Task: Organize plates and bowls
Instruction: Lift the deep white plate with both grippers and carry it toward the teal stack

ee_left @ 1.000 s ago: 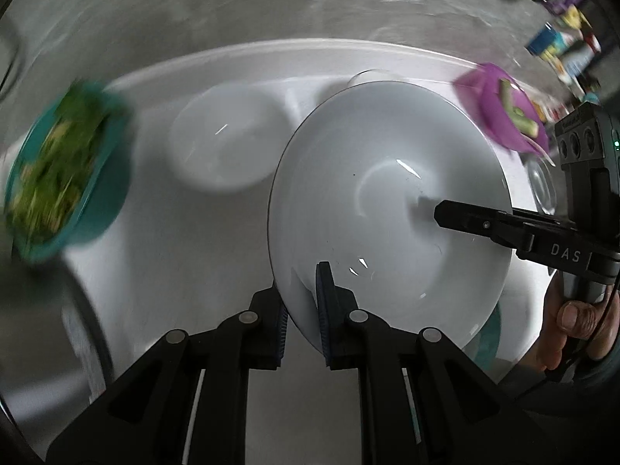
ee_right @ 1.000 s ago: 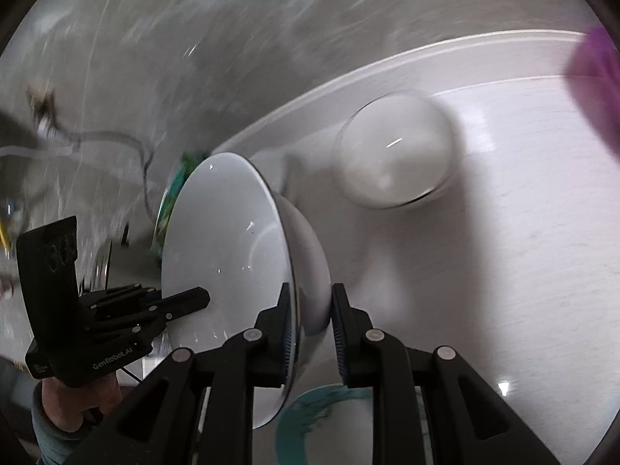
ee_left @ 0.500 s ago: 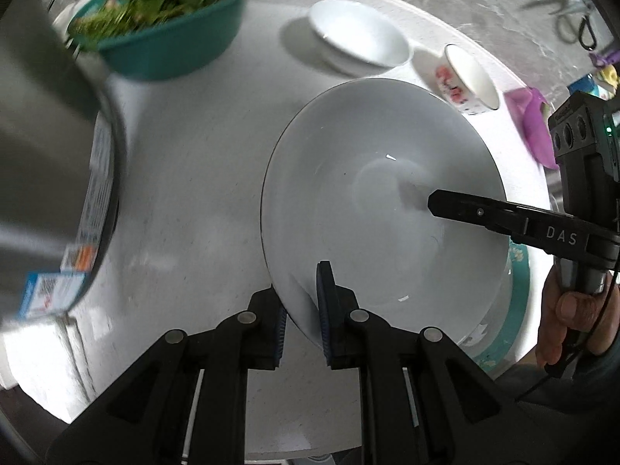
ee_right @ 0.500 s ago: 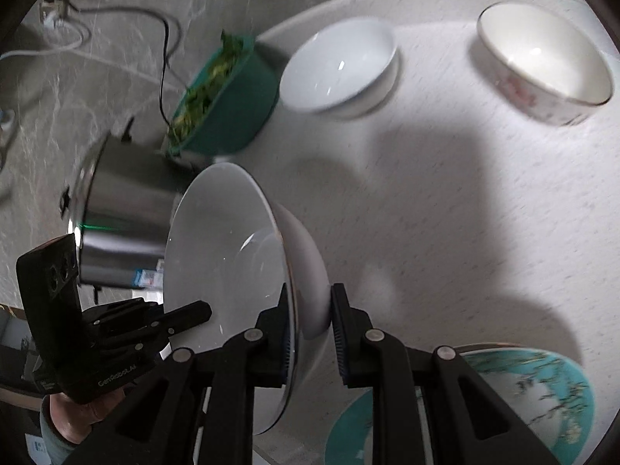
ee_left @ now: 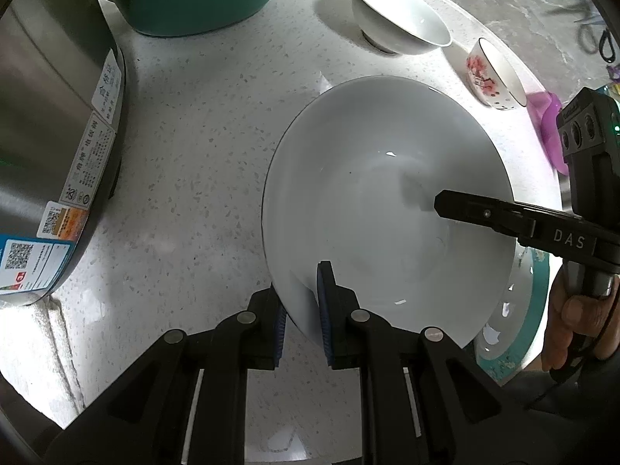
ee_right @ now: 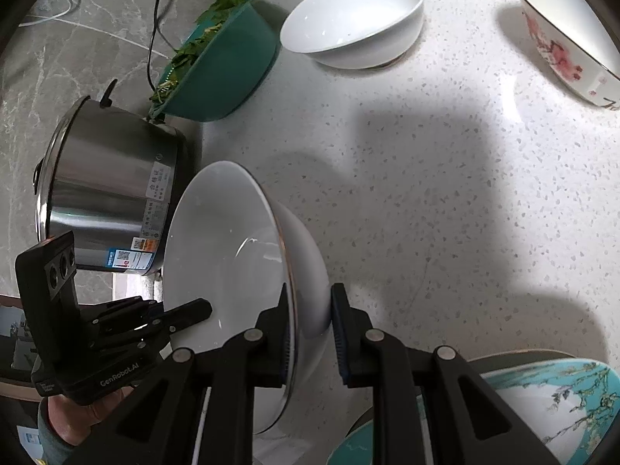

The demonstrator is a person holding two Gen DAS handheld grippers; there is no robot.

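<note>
The left claw pinches the near rim of the large white bowl, one blue pad inside the wall and one outside. The right claw pinches the opposite rim of the same bowl the same way; in the left wrist view its black finger reaches in over the bowl's far-right side. The bowl is thus carried between the two claws, its mouth tipped toward the left claw's side, and appears to be off the speckled white surface.

The relation that governs the placing: the teal floral plate lies below and just to the right-hand side of the bowl, nearer the right claw, its edge showing under the bowl's rim in both views. If the bowl is meant for that plate, it probably has to be levelled and shifted toward the right hand.

Farther out stand the steel cooker pot on the left, the teal bowl of greens, a small white bowl and a pink-blossom bowl, all well apart from the carried bowl.
</note>
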